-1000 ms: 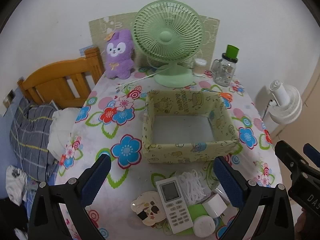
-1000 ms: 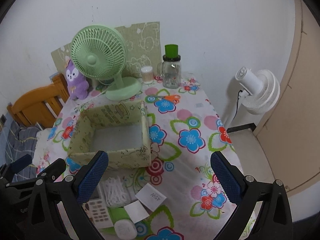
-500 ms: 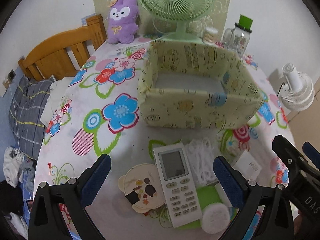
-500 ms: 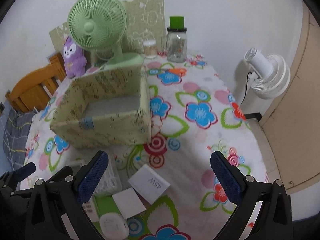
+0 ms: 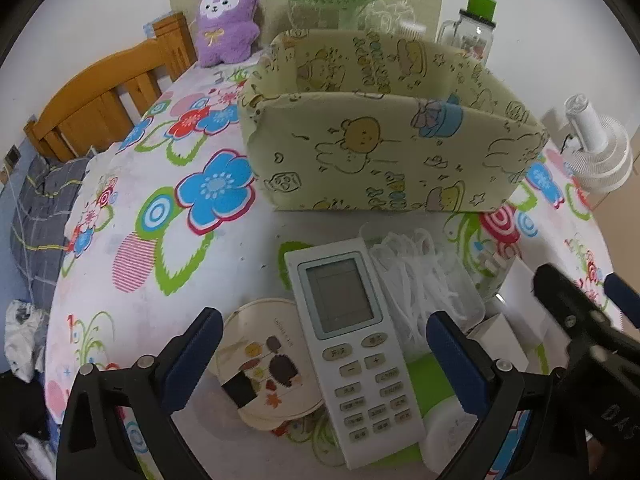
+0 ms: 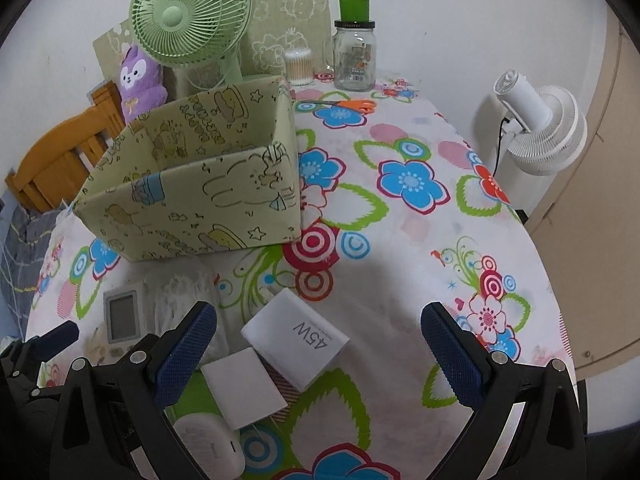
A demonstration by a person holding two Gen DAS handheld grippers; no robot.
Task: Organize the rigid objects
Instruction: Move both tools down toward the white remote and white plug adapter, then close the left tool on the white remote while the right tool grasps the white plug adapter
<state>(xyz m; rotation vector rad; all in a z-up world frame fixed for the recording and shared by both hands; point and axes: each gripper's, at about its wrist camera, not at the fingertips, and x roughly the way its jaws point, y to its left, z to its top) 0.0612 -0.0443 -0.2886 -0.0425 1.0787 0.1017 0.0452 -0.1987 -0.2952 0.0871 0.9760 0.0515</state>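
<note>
Left gripper (image 5: 322,354): held low over the near edge of the table, fingers spread wide, nothing gripped; the remote control (image 5: 352,344) is framed between its blue pads.
Right gripper (image 6: 318,348): fingers likewise spread wide and empty, poised above the white charger box marked 45W (image 6: 298,338) and a smaller white box (image 6: 244,390) touching it.
Remote control: laid face up on the flowered tablecloth (image 5: 132,240), overlapping the edge of a round mirror case (image 5: 264,364) on its left.
Cotton-swab pack (image 5: 420,280): a clear pack of white sticks, placed just right of the remote.
Storage box (image 5: 384,148): a pale green cartoon-printed open box, set beyond the cluster at the middle of the table; its floor cannot be seen from either view.
Green item (image 6: 192,396): partly hidden under the small white box, with a white rounded device (image 6: 208,446) just before it.
Far edge: a green desk fan (image 6: 188,12), a purple plush toy (image 6: 140,80), a glass jar with a green cap (image 6: 354,52), a tub of cotton buds (image 6: 298,65) and orange-handled scissors (image 6: 352,105) are lined up near the wall.
</note>
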